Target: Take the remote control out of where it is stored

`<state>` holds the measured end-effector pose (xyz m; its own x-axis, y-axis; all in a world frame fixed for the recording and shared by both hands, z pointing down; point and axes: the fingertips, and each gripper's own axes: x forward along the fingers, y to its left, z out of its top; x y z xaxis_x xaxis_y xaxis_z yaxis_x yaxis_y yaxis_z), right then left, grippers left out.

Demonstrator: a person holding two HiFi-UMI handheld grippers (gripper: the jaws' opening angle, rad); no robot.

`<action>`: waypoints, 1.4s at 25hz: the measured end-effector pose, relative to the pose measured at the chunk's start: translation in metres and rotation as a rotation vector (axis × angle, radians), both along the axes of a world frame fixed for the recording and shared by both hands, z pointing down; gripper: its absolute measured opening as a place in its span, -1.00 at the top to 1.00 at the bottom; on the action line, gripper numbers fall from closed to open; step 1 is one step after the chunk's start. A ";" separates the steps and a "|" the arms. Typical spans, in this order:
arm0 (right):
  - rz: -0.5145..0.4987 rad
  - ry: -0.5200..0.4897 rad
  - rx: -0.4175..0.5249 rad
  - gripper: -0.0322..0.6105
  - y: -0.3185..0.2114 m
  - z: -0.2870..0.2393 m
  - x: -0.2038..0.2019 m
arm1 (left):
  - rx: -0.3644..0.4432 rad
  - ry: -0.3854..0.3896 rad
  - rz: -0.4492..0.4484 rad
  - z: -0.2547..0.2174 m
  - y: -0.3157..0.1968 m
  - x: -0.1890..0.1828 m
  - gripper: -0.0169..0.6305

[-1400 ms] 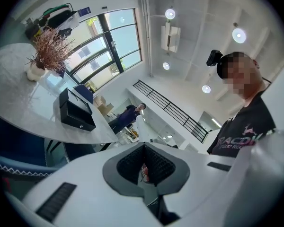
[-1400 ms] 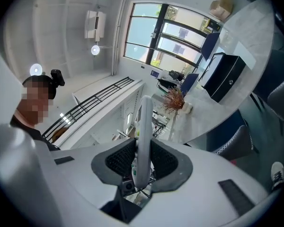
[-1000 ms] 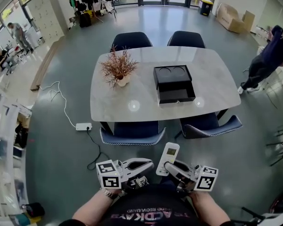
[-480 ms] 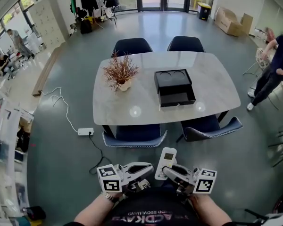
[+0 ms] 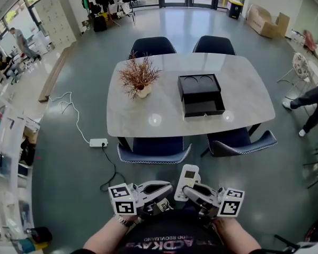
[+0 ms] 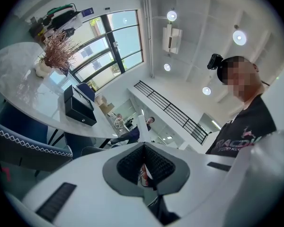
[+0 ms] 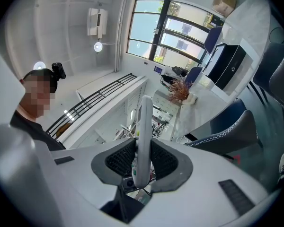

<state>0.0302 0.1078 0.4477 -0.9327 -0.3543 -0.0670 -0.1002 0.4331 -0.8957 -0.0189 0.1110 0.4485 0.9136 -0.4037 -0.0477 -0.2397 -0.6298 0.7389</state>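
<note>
Right gripper [image 7: 142, 161] clamps remote control [image 7: 143, 131] edge-on, well apart from black drawer box [image 5: 202, 96] on table [image 5: 148, 121]. Head view alone shows its screen face. Left gripper [image 6: 144, 167] jaws pressed together, empty.

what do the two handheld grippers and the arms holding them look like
Left gripper and right gripper: white moulded plastic shells, dark grey ribbed pads, each with a white cube bearing black square markers. The person wears a black T-shirt with pink lettering; no sleeves reach the forearms.
</note>
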 end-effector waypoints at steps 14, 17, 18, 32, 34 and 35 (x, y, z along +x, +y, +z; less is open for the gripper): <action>0.016 0.012 -0.002 0.56 -0.005 0.002 0.004 | -0.005 0.007 0.028 0.000 -0.008 0.009 0.95; 0.014 0.015 -0.002 0.56 -0.005 0.002 0.003 | -0.008 0.007 0.031 0.000 -0.008 0.008 0.95; 0.013 0.016 -0.003 0.56 -0.006 0.003 0.003 | -0.009 0.007 0.031 0.001 -0.008 0.008 0.95; 0.004 0.033 -0.014 0.56 -0.009 0.011 -0.004 | -0.033 0.005 0.018 0.009 -0.006 0.001 0.95; 0.001 0.032 -0.016 0.56 -0.010 0.012 -0.006 | -0.034 0.004 0.016 0.010 -0.006 -0.001 0.95; 0.000 0.023 -0.024 0.56 -0.009 0.012 -0.007 | -0.034 0.004 0.015 0.009 -0.007 -0.001 0.95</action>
<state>0.0232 0.0986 0.4601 -0.9340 -0.3555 -0.0368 -0.1210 0.4113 -0.9034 -0.0204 0.1044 0.4577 0.9194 -0.3915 -0.0375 -0.2276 -0.6074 0.7611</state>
